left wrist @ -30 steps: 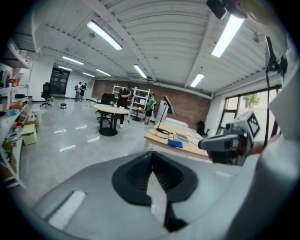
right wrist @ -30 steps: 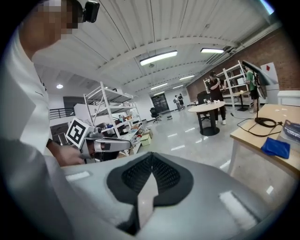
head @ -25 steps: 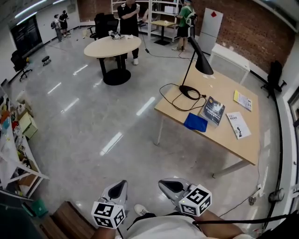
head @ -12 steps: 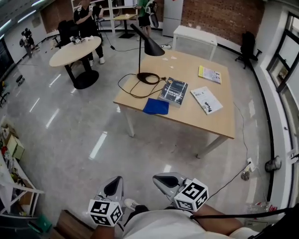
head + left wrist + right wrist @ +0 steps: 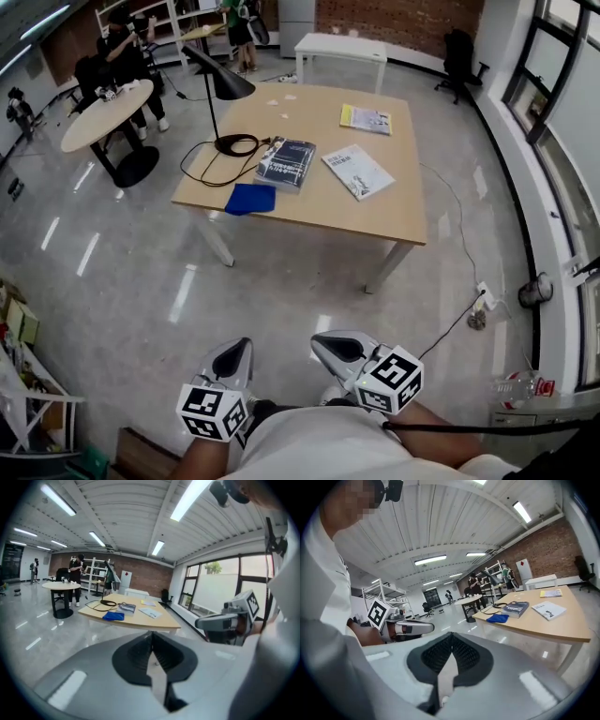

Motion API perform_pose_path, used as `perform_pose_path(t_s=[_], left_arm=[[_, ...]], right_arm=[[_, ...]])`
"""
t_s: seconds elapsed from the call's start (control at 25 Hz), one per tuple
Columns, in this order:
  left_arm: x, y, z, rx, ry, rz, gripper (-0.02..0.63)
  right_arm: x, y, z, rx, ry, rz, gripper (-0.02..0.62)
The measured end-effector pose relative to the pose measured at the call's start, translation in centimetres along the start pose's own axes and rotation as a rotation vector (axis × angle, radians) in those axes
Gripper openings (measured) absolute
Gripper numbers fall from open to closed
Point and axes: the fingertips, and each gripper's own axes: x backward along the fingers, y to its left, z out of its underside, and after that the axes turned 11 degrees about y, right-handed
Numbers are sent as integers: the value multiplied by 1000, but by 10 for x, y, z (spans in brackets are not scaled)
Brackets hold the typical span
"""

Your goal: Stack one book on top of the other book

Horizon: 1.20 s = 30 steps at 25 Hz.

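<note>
A dark book and a white book lie side by side, apart, on the wooden table, well ahead of me. Both also show in the left gripper view, dark book and white book, and in the right gripper view, dark book and white book. My left gripper and right gripper hang close to my body over the floor, far short of the table. Both are shut with nothing between the jaws, left gripper, right gripper.
On the table also lie a blue cloth, a yellow booklet and a black desk lamp with a coiled cable. A round table with people stands at the far left, a white table behind. A power strip lies on the floor.
The head view has swung so that the table has shifted from the right to the centre and come nearer. Both grippers stay shut by my body.
</note>
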Motion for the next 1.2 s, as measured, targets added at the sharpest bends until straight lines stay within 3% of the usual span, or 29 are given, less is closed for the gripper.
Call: perform_pose_path(t_s=[0.48, 0.64, 1.2], left_arm=[[-75, -124, -24, -163, 51, 179, 6], [-89, -147, -26, -167, 92, 245, 6], [-161, -221, -38, -332, 195, 409, 6]], right_arm=[[122, -68, 50, -132, -94, 204, 2], [146, -77, 61, -180, -128, 260, 2], [205, -133, 90, -312, -177, 427, 2]])
